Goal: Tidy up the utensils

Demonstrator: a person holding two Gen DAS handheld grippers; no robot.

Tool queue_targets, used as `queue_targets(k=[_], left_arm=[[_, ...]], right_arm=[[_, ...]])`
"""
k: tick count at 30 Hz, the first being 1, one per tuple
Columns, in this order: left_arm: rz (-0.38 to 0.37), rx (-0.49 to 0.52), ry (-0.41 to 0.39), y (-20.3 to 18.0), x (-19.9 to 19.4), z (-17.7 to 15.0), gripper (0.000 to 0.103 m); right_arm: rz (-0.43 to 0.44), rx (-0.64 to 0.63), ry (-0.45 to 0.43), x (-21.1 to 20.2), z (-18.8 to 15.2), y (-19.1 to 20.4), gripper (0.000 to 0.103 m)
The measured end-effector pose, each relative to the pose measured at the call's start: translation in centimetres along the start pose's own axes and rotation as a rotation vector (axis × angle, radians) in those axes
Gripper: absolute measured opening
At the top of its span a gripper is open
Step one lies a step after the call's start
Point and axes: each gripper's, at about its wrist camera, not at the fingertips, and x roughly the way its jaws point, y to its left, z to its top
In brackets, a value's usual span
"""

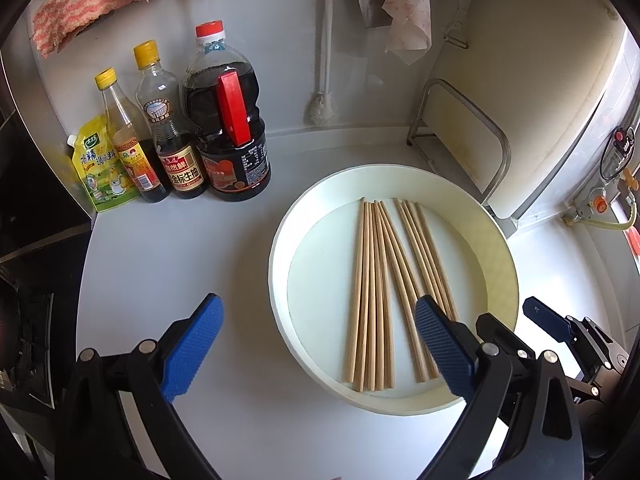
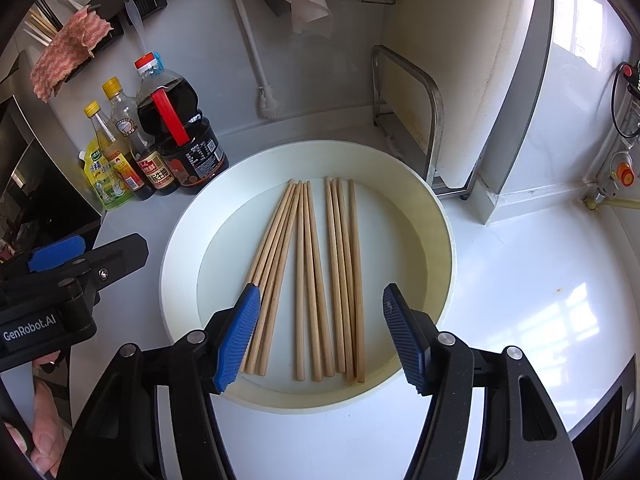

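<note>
Several wooden chopsticks (image 1: 380,292) (image 2: 316,280) lie fanned in a round cream tray (image 1: 500,264) (image 2: 436,240) on the white counter. My left gripper (image 1: 316,320) stands open at the tray's left side, one blue pad over the bare counter and the other over the tray's right half. My right gripper (image 2: 320,312) hangs open above the near ends of the chopsticks, nothing between its pads. In the right wrist view the left gripper (image 2: 60,256) shows at the left edge. In the left wrist view the right gripper's blue fingertip (image 1: 544,318) shows at the lower right.
Several sauce bottles (image 1: 228,120) (image 2: 176,128) and a yellow pouch (image 1: 100,168) stand at the back left. A metal rack with a cutting board (image 1: 472,132) (image 2: 416,112) stands behind the tray. A brush (image 1: 322,108), cloths and a peeler hang on the wall. A holder with chopsticks (image 2: 40,24) hangs upper left.
</note>
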Motion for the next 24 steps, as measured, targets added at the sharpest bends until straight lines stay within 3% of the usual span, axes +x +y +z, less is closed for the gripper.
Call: queue_targets(k=[24], left_arm=[[-0.008,0.001,0.002,-0.25,0.11,0.03,0.095]], right_arm=[[-0.004,-0.005,-0.004,-0.11,-0.15,0.15,0.061]])
